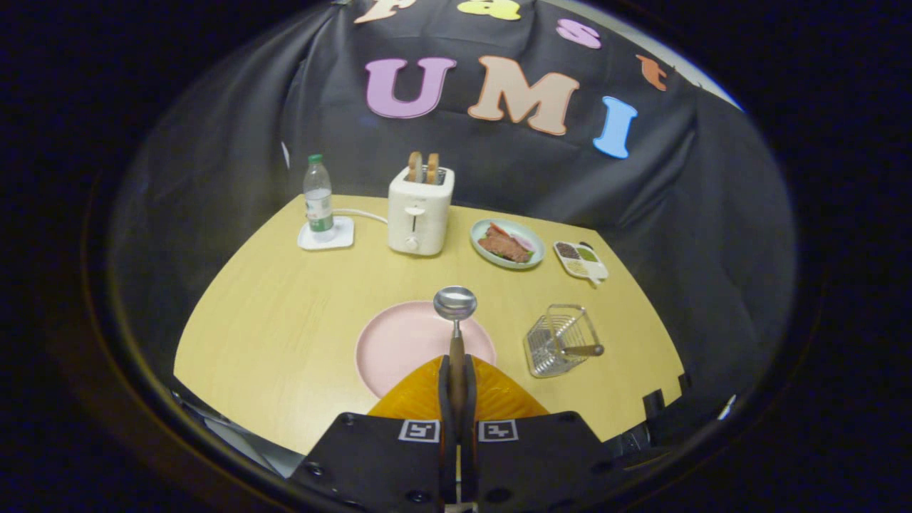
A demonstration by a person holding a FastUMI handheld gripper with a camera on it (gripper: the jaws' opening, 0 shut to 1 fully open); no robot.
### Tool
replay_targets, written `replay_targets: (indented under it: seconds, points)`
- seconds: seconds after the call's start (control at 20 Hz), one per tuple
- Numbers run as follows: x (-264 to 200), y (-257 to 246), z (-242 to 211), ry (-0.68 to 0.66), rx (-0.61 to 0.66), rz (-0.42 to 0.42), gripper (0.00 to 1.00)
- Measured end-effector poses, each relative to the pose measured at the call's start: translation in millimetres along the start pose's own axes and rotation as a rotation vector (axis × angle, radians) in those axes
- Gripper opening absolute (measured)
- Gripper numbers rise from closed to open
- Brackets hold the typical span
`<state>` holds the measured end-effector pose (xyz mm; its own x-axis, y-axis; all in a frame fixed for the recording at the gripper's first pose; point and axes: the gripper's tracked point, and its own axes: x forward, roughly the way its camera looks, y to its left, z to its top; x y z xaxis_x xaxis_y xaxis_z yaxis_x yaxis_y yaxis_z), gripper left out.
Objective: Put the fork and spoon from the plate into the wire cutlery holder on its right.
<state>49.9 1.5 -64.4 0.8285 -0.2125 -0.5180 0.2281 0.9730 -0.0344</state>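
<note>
The spoon (456, 313) is pinched by its wooden handle between the two fingers of the claw (457, 370), which press together on it from both sides. It points straight ahead, with its shiny bowl raised over the far rim of the pink plate (399, 342). The plate lies on the tabletop (285, 320) just beyond the fingers and looks bare.

To the right of the plate stands the wire cutlery holder (561, 340), apart from it. A wooden handle (584, 350) sticks out of the holder toward the right; whether this is the fork cannot be told.

Farther back on the tabletop, a white toaster (420, 210) holds two slices of bread (423, 167) upright in its slots. Left of it, a water bottle (318, 194) stands on a white square coaster (326, 234). Right of the toaster is a pale green dish of food (507, 244), and beyond that a small divided tray (581, 259) with seasonings.
</note>
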Motion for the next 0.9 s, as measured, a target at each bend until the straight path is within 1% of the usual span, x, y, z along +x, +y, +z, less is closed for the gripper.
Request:
replay_targets:
  seconds: [0.35, 0.45, 0.55, 0.6, 0.7, 0.9]
  points:
    - [6.8, -61.9, 44.4, 0.094, 0.172, -0.114, 0.06]
    - [9.5, -83.5, 49.9, 0.144, 0.208, -0.171, 0.06]
    - [12.7, -103.2, 49.7, 0.207, 0.216, -0.229, 0.06]
    - [15.5, -110.9, 46.9, 0.243, 0.225, -0.244, 0.06]
    - [26.7, -116.8, 40.7, 0.316, 0.275, -0.250, 0.06]
    - [48.2, -117.1, 21.9, 0.476, 0.430, -0.242, 0.06]
